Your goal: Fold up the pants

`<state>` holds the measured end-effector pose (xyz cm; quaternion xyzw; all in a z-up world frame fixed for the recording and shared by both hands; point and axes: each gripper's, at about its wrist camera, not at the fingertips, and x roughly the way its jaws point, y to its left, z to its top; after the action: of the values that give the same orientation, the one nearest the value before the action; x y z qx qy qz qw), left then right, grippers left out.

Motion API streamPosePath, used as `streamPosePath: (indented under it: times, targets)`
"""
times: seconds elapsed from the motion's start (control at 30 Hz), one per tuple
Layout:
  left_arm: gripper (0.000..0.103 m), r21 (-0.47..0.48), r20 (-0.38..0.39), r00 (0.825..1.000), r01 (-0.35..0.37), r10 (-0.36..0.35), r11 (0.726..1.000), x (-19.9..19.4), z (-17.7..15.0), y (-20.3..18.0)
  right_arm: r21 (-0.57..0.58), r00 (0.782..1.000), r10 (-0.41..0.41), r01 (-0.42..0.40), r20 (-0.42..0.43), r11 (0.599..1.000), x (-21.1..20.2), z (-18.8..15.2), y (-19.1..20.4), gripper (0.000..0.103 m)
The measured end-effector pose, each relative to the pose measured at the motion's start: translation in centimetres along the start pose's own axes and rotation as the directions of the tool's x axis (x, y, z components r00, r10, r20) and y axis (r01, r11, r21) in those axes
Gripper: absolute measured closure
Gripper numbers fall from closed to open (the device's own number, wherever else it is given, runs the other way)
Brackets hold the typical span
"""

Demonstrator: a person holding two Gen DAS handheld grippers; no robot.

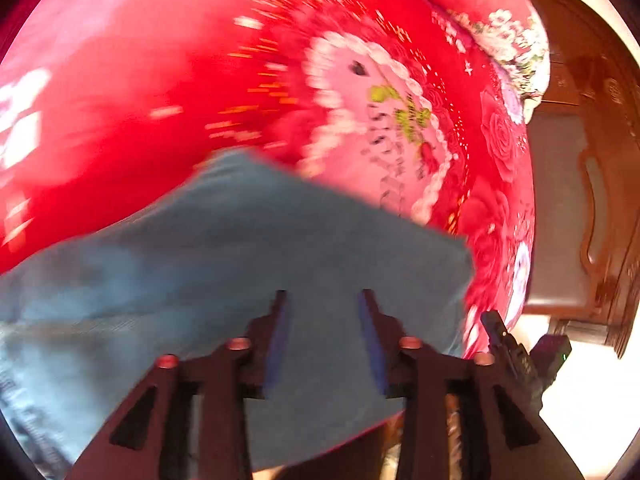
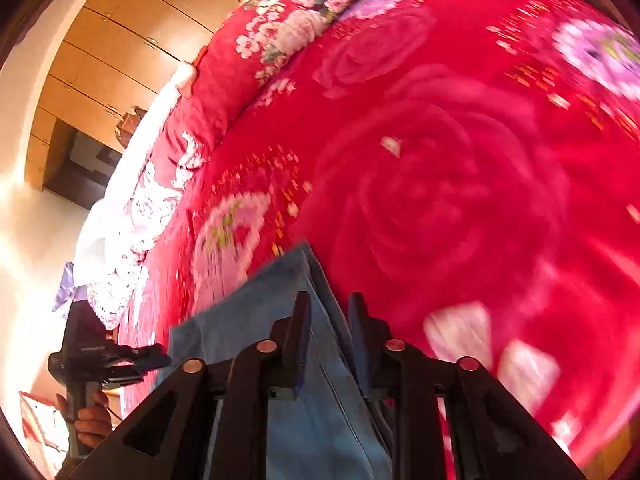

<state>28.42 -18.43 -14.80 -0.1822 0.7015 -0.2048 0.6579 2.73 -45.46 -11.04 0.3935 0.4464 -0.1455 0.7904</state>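
Blue denim pants (image 1: 240, 248) lie on a red floral blanket (image 1: 120, 128), seen blurred in the left wrist view. My left gripper (image 1: 324, 296) hovers over the cloth with jaws apart and nothing between them. In the right wrist view the pants (image 2: 276, 312) show a folded edge running under my right gripper (image 2: 330, 300), whose jaws stand a little apart around that edge. Whether they pinch the cloth I cannot tell. The right gripper also shows at the left view's lower right (image 1: 508, 344), and the left gripper at the right view's lower left (image 2: 104, 356).
The blanket (image 2: 440, 184) covers a bed. A floral pillow or quilt (image 2: 304, 0) lies along its far side. A dark wooden bed frame (image 1: 592, 184) and a wooden wardrobe (image 2: 112, 60) stand beyond the bed. A hand (image 2: 94, 420) holds the left gripper's handle.
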Motion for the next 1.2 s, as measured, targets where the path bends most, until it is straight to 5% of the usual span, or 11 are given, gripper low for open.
streamPosePath:
  times: [0.2,0.33,0.5,0.67,0.73,0.77,0.8,0.97,1.13,1.2]
  targets:
    - [0.055,-0.151,0.069,0.997,-0.021,0.032,0.988,-8.2,-8.1,11.7,0.041,0.996,-0.057,0.06,-0.064,0.997,-2.8,-6.1,-2.2,0.073]
    - [0.035,-0.325,0.164,0.986,0.048,0.006,0.945,-13.4,-14.0,18.4,0.073,0.997,-0.054,0.058,-0.057,0.996,-2.4,-8.0,-2.0,0.065]
    - [0.033,-0.427,0.178,0.98,0.162,-0.093,0.89,-13.4,-20.9,22.0,0.087,0.99,-0.139,0.142,-0.036,0.986,-2.0,-8.7,-1.5,0.066]
    - [0.042,-0.483,0.175,0.971,0.23,-0.164,0.845,-10.7,-21.5,24.7,0.135,0.98,-0.195,0.198,-0.036,0.971,-2.2,-8.5,-1.9,0.066]
    - [0.077,-0.47,0.184,0.971,0.224,-0.154,0.854,-10.2,-20.1,25.1,0.133,0.978,-0.206,0.21,-0.042,0.969,-2.3,-8.3,-1.8,0.076]
    - [0.087,-0.479,0.177,0.975,0.207,-0.138,0.853,-9.8,-19.5,24.9,0.101,0.976,-0.211,0.216,-0.055,0.971,-2.3,-8.1,-1.5,0.098]
    - [0.093,-0.47,0.184,0.971,0.223,-0.153,0.854,-9.9,-19.0,24.5,0.047,0.973,-0.223,0.226,-0.057,0.973,-2.3,-7.8,-0.8,0.098]
    - [0.093,-0.279,0.311,0.95,0.067,0.024,0.958,-13.1,-19.3,20.3,-0.03,0.978,-0.205,0.206,0.049,0.978,-4.9,-6.9,1.5,0.098]
    - [0.088,-0.331,0.165,0.982,-0.033,0.092,0.943,-7.5,-21.3,23.2,-0.026,0.958,-0.286,0.285,-0.016,0.958,-2.0,-8.5,-1.1,0.096]
    - [0.088,-0.389,0.165,0.986,0.032,0.036,0.921,-6.4,-21.5,24.6,0.0,0.961,-0.275,0.275,0.015,0.961,-1.6,-9.2,-1.7,0.092]
